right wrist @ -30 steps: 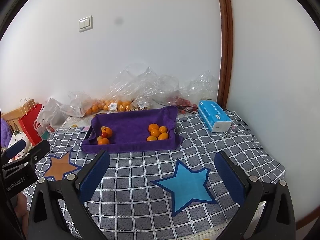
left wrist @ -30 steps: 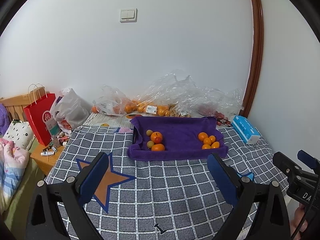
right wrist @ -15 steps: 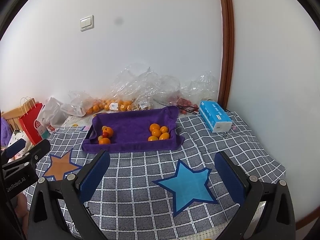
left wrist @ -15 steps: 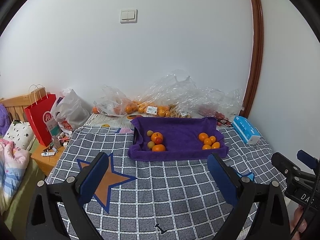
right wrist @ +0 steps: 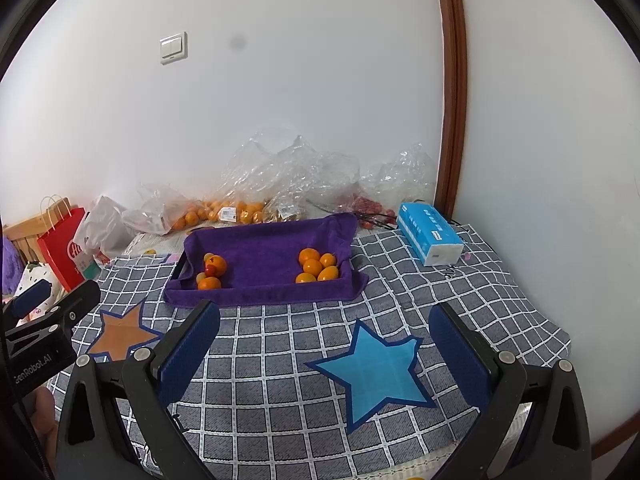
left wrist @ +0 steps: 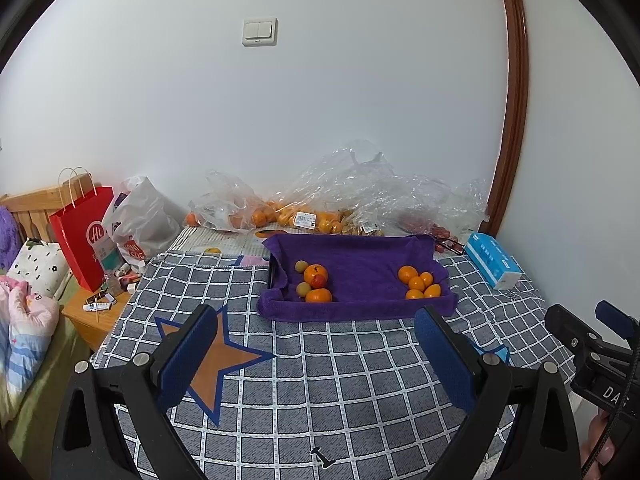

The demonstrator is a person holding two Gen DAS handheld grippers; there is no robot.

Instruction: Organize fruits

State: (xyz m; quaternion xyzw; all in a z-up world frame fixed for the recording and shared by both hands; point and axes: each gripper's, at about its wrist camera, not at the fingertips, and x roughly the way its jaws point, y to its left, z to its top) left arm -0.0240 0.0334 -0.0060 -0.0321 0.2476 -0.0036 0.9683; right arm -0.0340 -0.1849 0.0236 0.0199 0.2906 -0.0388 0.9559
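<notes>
both grippers, left (left wrist: pixel 316 344) and right (right wrist: pixel 324 338), hung wide open and empty over the checked cloth (right wrist: pixel 280 360); fruit sat in two clusters on the purple towel (left wrist: pixel 360 268).

Plush purple towel (left wrist: pixel 360 256), crinkly glossy plastic bags (left wrist: pixel 360 188), woven checked cloth (left wrist: pixel 320 380)

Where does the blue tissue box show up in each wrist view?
Left wrist: blue rectangular tissue box, right of centre, beside the purple towel-lined tray.
Right wrist: same box, upper right, near the brown door frame.
Shared landmark: the white wall switch.
</notes>
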